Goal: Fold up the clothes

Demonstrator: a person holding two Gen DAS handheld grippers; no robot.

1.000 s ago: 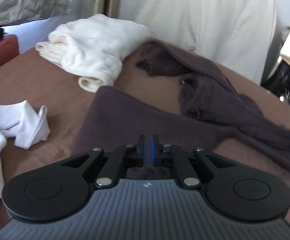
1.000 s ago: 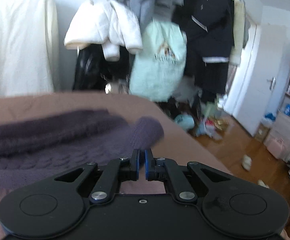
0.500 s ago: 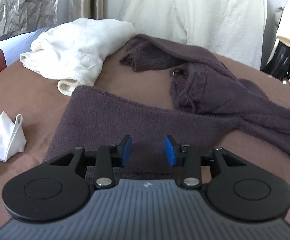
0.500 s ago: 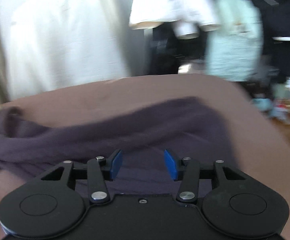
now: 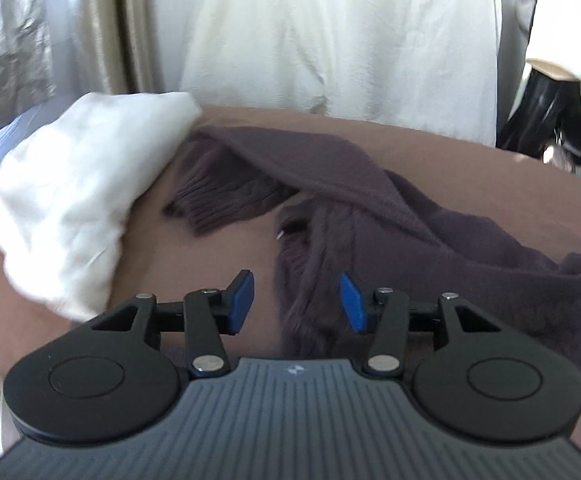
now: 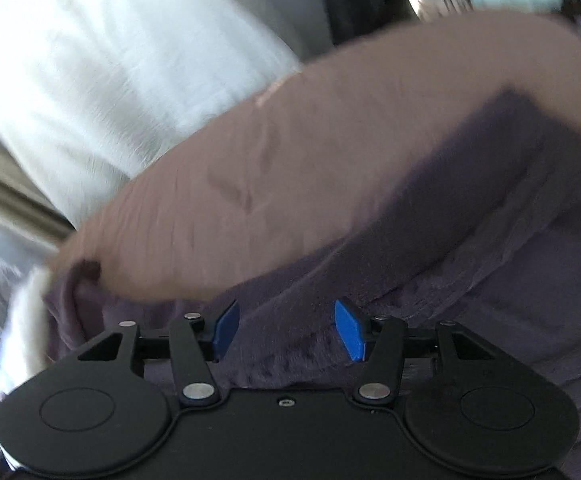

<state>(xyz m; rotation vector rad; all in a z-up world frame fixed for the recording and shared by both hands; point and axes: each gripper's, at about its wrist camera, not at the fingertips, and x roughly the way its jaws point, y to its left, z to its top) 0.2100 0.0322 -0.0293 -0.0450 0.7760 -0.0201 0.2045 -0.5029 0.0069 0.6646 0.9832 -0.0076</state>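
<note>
A dark purple knitted sweater [image 5: 430,240] lies rumpled across the brown bed cover [image 5: 218,264]. Its ribbed cuff [image 5: 218,196] points left beside a white garment. My left gripper [image 5: 296,304] is open, and its blue pads straddle a bunched ridge of the sweater with nothing held. In the blurred right wrist view the same sweater [image 6: 470,248] runs from the left to the right edge. My right gripper [image 6: 286,330] is open just above the knit, with fabric showing between the pads.
A folded white garment [image 5: 78,208] lies on the bed to the left of the sweater. A cream curtain [image 5: 330,32] hangs behind the bed. Clothes hang at the far right [image 5: 562,56]. The brown bed cover [image 6: 330,140] curves away toward the far edge.
Both grippers let go of the sweater and opened wide. The left one moved forward toward the collar area. The right one swung left and tilted, now over the sweater's body.
</note>
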